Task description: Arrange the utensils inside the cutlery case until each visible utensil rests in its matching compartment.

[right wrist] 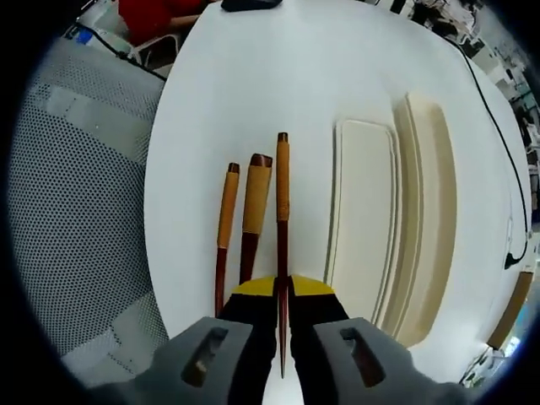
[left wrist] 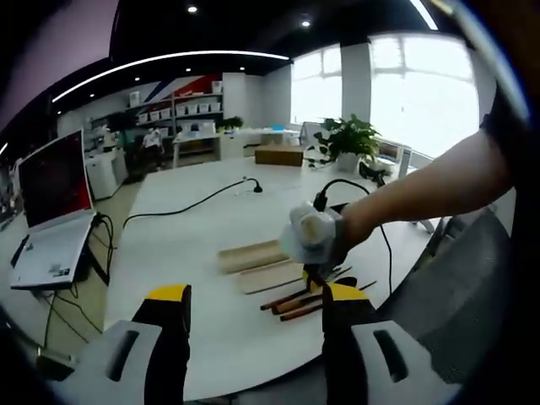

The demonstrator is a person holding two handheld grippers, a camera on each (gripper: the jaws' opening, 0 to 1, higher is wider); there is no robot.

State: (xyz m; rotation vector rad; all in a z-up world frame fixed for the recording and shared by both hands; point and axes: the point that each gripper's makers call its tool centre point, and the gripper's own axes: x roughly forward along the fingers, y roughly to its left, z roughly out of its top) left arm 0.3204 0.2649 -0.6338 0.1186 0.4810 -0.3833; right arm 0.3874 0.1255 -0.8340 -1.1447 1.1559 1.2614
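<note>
Three wooden utensils with cord-wound handles lie side by side near the table's edge. My right gripper (right wrist: pixel 283 291) is shut on the thinnest one (right wrist: pixel 283 202), which runs between its jaws. Beside it lie a wider utensil (right wrist: pixel 256 198) and a slim one (right wrist: pixel 226 224). To their right sit the cream cutlery case (right wrist: pixel 432 194) and its flat lid (right wrist: pixel 364 228). In the left gripper view a person's arm holds the right gripper (left wrist: pixel 310 238) over the utensils (left wrist: pixel 295 302), with the case (left wrist: pixel 251 255) behind. My left gripper (left wrist: pixel 257 295) hovers open, holding nothing.
A white round table (left wrist: pixel 186 245) carries a black cable (left wrist: pixel 194 202). An open laptop (left wrist: pixel 55 198) sits to the left and a potted plant (left wrist: pixel 350 139) at the back. A grey mesh chair (right wrist: pixel 76 177) stands against the table's edge by the utensils.
</note>
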